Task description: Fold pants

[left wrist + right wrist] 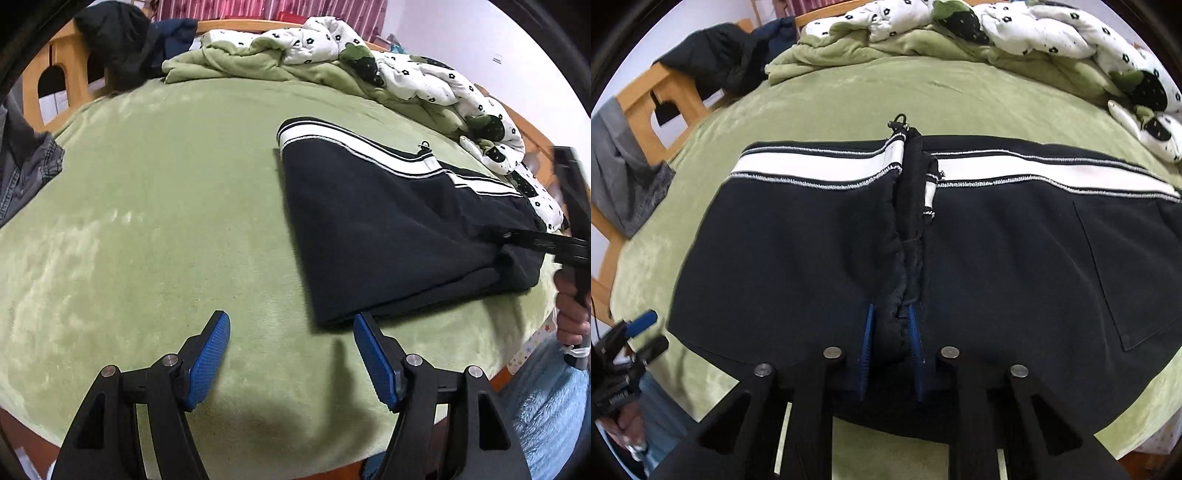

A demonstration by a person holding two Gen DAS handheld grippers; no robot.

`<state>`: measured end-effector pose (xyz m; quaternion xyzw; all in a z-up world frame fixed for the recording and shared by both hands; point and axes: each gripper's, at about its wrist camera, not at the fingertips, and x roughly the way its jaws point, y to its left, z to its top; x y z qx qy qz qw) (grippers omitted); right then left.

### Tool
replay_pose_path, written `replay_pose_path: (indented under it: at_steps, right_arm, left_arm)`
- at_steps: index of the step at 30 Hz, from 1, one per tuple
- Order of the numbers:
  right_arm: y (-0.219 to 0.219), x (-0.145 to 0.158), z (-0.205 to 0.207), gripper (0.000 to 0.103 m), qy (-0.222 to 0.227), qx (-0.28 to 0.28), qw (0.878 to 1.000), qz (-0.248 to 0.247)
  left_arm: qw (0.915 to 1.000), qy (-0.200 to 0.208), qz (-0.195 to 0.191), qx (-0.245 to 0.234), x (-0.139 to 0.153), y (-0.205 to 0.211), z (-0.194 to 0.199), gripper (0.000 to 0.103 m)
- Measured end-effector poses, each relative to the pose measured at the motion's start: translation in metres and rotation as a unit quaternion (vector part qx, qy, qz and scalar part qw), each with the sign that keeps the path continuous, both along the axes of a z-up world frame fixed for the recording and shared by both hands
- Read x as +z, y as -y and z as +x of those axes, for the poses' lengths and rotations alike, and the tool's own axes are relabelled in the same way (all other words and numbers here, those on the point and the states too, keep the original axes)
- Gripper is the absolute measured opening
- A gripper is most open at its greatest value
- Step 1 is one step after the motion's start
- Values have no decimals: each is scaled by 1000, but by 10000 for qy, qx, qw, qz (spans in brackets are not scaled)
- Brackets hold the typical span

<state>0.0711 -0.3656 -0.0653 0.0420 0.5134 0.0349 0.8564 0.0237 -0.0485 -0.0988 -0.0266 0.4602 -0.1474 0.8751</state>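
Observation:
Black pants (388,229) with a white side stripe lie folded on the green bed cover (166,221). My left gripper (291,325) is open above bare cover, its right pad just short of the pants' near corner, nothing between its blue pads. In the right wrist view the pants (798,266) fill the middle, with a raised ridge of cloth running toward the camera. My right gripper (891,332) is shut on that ridge at the near edge, its blue pads pressed on both sides. The right gripper (554,245) also shows at the right edge of the left wrist view, with a hand (572,314) below it.
A crumpled green and white flowered quilt (369,62) lies along the far side of the bed. Dark clothes (122,40) hang over the wooden bed frame (55,74) at the back left. Grey garments (26,166) sit at the left edge. The left gripper (635,332) appears at the lower left of the right wrist view.

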Motion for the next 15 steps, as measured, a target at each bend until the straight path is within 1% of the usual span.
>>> replay_pose_path:
  at_steps: [2, 3, 4, 5, 6, 8, 9, 10, 11, 12, 13, 14, 15]
  right_arm:
    - [11, 16, -12, 13, 445, -50, 9985, 326]
    - [22, 25, -21, 13, 666, -144, 9954, 674]
    - [29, 28, -27, 13, 728, -211, 9934, 866]
    - [33, 25, -32, 13, 656, -258, 9928, 971]
    - [32, 17, -34, 13, 480, -258, 9942, 932]
    - [26, -5, -31, 14, 3, -219, 9975, 677]
    - [24, -11, -28, 15, -141, -168, 9980, 599]
    - [24, -12, -27, 19, -129, -121, 9983, 561]
    - [26, -6, -26, 25, -4, -105, 9985, 530]
    - [28, -2, -24, 38, 94, -152, 9985, 517]
    - [32, 4, -21, 47, 264, -296, 9979, 513]
    - [35, 8, -15, 50, 381, -441, 9967, 567]
    - [38, 9, -10, 51, 396, -513, 9959, 630]
  left_arm:
    - [9999, 14, -130, 6, 1, -2, 2, 67]
    - [9997, 34, -243, -42, 1, -4, 0, 67]
    - [9995, 33, -312, -106, 1, -5, -1, 67]
    - [9993, 17, -338, -158, 0, -5, -2, 67]
    - [9991, -19, -356, -229, -2, -5, -2, 67]
    - [9985, -175, -371, -370, -8, -2, 0, 67]
    - [9983, -231, -365, -378, -10, -2, 1, 67]
    - [9983, -282, -355, -365, -12, -2, 2, 67]
    - [9984, -302, -346, -343, -13, -2, 2, 67]
    - [9985, -310, -335, -308, -14, -2, 2, 67]
    - [9986, -316, -327, -280, -14, -2, 3, 67]
    - [9986, -329, -329, -264, -16, -2, 4, 67]
    - [9986, -336, -324, -263, -16, -2, 4, 67]
